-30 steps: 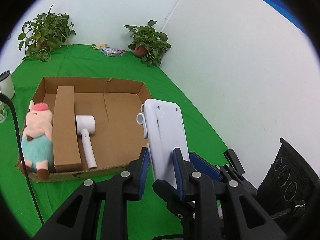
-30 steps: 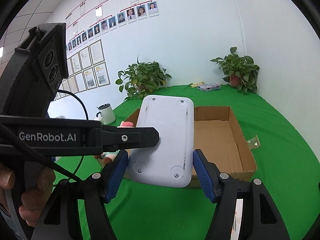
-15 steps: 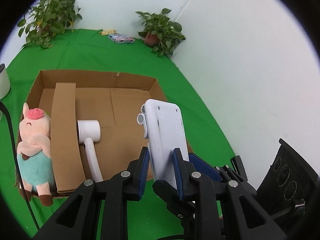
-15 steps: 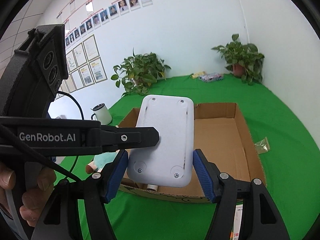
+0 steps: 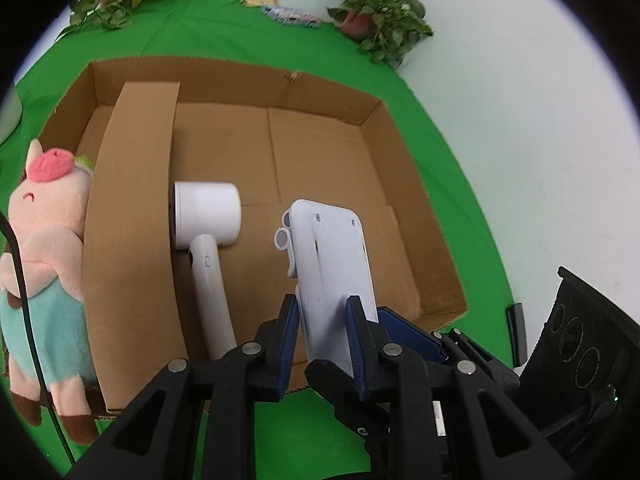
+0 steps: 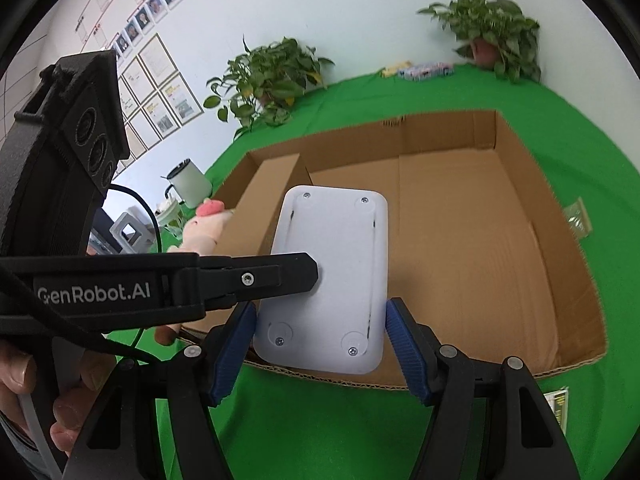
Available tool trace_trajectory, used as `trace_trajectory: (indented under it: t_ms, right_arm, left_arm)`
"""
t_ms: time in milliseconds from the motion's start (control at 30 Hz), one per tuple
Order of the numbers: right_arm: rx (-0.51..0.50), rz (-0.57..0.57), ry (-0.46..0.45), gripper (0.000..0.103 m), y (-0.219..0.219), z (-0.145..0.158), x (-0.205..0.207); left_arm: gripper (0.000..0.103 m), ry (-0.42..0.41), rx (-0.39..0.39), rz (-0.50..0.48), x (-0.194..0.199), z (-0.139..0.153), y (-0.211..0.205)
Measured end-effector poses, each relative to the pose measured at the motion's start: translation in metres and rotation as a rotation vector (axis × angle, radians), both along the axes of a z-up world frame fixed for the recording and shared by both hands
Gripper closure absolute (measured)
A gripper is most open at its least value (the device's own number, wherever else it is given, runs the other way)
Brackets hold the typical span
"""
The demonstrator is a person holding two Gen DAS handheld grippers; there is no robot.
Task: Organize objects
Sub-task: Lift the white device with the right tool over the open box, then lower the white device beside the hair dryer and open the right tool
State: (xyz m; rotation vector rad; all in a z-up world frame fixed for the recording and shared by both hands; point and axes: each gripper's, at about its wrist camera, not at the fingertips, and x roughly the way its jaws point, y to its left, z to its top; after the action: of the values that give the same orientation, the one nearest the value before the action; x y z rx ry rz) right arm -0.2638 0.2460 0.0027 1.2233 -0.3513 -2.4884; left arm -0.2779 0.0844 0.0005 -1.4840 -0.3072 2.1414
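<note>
The cardboard box (image 5: 400,184) now sits closer beneath both grippers. The left gripper (image 5: 323,334) pinches the white plastic device (image 5: 332,256) edgewise above the box floor; the right gripper (image 6: 320,340) is spread around its lower end, seemingly not clamping. It looks rigid, light and smooth, best held across its flat faces

Office or lab corner staged for recording. Green cloth (image 6: 600,128) covers whole floor up to white walls. Left of cloth, wall (image 6: 280,0) carries row of staff portraits (image 6: 160,4), framed notices (image 6: 160,96) beneath. Potted plants (image 6: 268,76) along cloth's far edge. Kettle (image 6: 190,184) and grey stool (image 6: 130,232) just off cloth's left side.
</note>
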Motion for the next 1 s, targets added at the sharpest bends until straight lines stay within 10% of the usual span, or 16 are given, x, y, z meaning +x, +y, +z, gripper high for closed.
trace_trajectory:
  t_ms: [767,1000]
  right_arm:
    - [-0.011,0.047,-0.212,0.039,-0.005,-0.067,-0.047]
    - [0.005,0.049,-0.245,0.057,-0.013,-0.073,-0.053]
  left_arm:
    - [0.086,-0.136,-0.117,0.097,-0.027,-0.048,0.005]
    - [0.086,-0.118,-0.099,0.11,-0.02,-0.036,-0.003]
